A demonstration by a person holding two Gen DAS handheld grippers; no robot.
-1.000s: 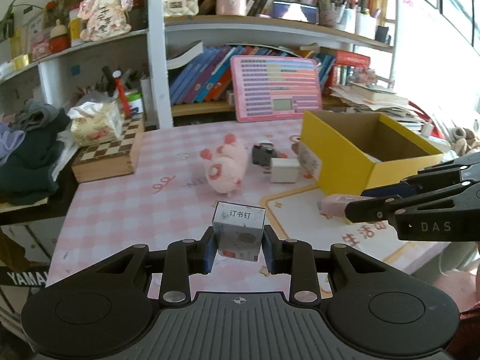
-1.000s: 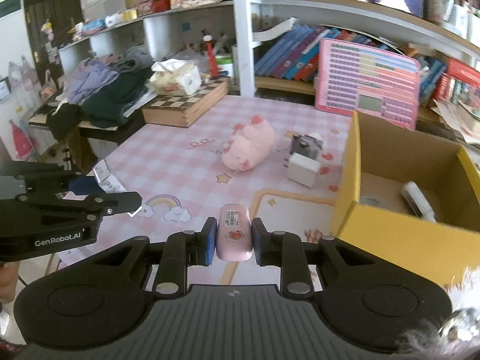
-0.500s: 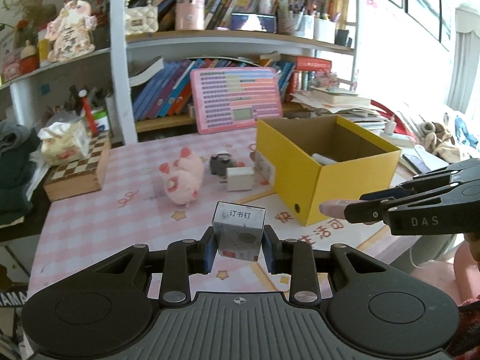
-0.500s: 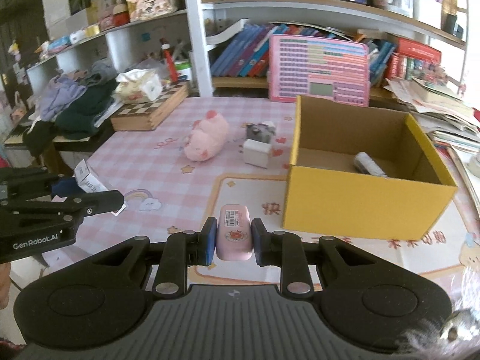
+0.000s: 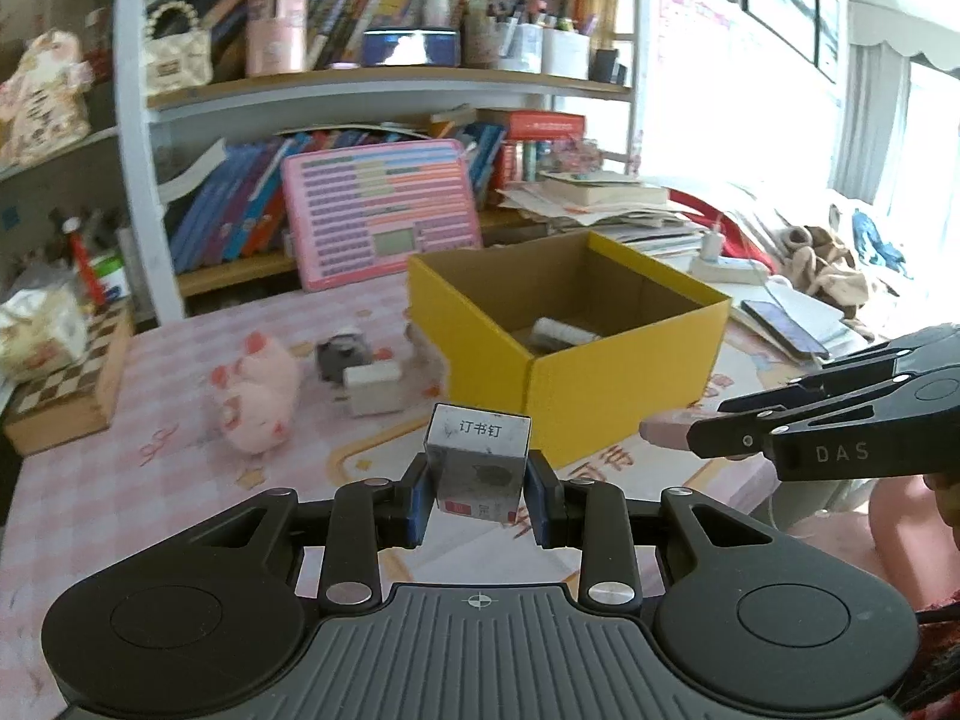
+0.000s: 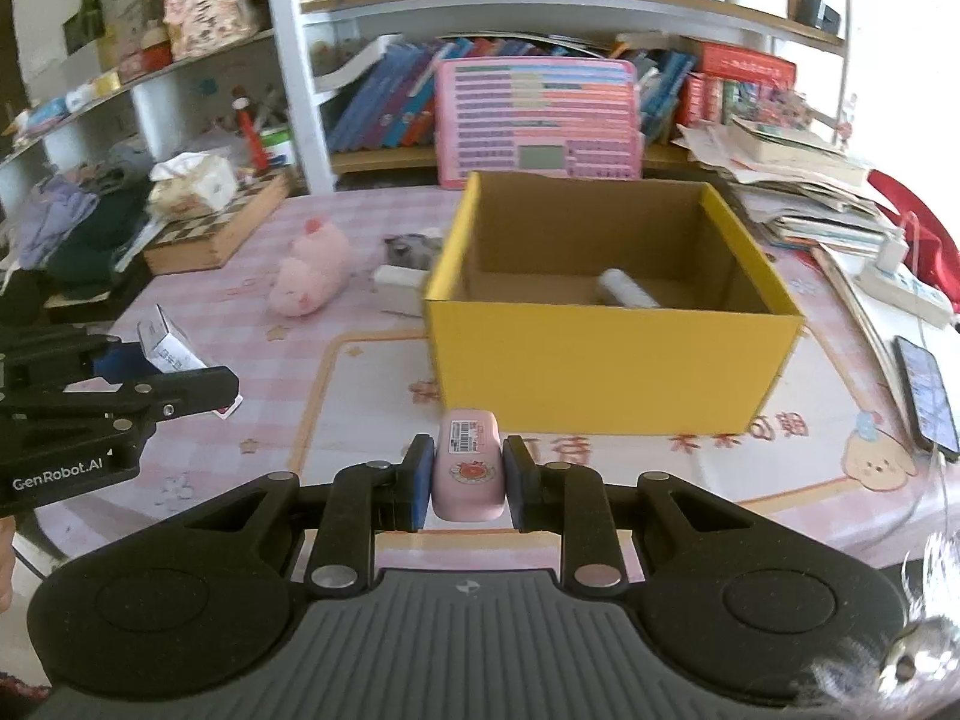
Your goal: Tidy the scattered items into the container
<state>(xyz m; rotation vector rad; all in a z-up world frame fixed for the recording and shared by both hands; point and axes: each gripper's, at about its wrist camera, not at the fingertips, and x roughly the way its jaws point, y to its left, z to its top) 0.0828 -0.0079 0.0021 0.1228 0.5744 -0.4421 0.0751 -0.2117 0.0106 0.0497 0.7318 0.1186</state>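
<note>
With the left gripper (image 5: 478,495) clamped on the staple box (image 5: 478,461) and the right gripper (image 6: 467,483) on the pink case (image 6: 467,465), both have swung nearer the yellow box (image 6: 612,360), probably ready for dropping in

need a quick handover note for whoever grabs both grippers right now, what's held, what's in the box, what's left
Left gripper: shut on the small staple box, short of the yellow cardboard box.
Right gripper: shut on the pink eraser, also short of the box.
Done: a white tube lies in the box.
Left: drop both held items in, then collect the pink pig plush, white charger block and small grey item on the table beside the box.
</note>
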